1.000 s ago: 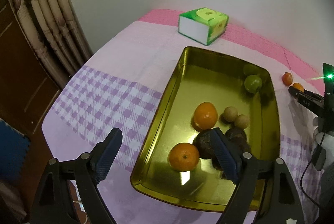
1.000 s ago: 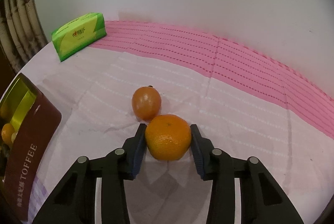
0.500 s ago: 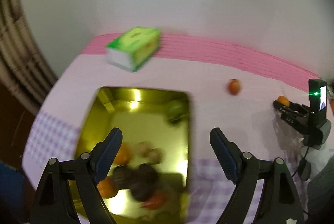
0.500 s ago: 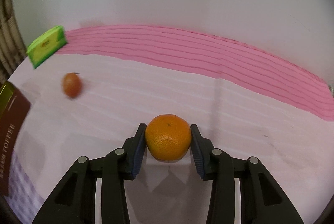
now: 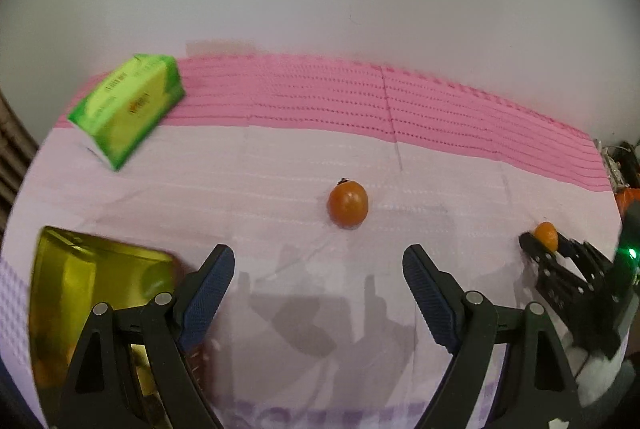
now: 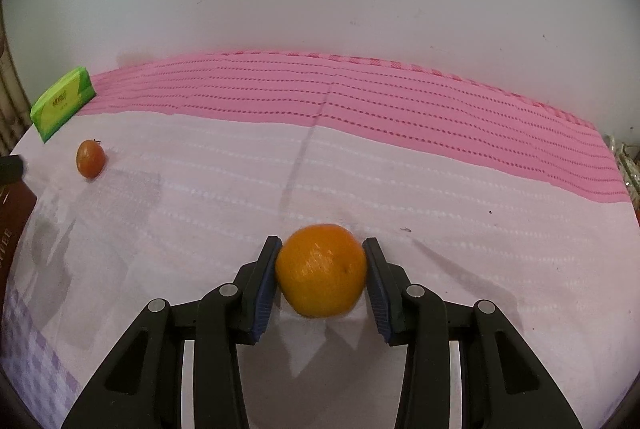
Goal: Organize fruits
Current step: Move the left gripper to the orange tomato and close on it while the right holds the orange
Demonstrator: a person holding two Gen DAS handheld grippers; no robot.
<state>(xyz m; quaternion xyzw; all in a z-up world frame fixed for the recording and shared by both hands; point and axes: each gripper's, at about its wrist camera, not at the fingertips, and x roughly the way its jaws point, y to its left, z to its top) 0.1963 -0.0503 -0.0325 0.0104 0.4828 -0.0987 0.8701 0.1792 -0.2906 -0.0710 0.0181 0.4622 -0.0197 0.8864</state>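
Note:
In the right wrist view an orange (image 6: pixel 321 270) sits between the blue pads of my right gripper (image 6: pixel 321 283), which is shut on it just above the pink cloth. The same orange (image 5: pixel 546 235) and right gripper (image 5: pixel 540 247) show at the right edge of the left wrist view. A small red-orange fruit (image 5: pixel 347 204) with a dark stem lies alone on the cloth, ahead of my left gripper (image 5: pixel 316 275), which stands wide open and empty. This fruit (image 6: pixel 90 159) also lies far left in the right wrist view. The gold tray (image 5: pixel 66 269) holds blurred fruit at lower left.
A green tissue box (image 5: pixel 126 111) lies at the back left near the wall; the same box (image 6: pixel 62 103) shows in the right view. A brown tin lid (image 6: pixel 12 225) marked TOFFEE is at the left edge. Dark clutter (image 5: pixel 620 165) sits at the cloth's right end.
My left gripper has swung right, off the tray, and now faces the small red-orange fruit. My right gripper carried the orange to the right, away from that fruit.

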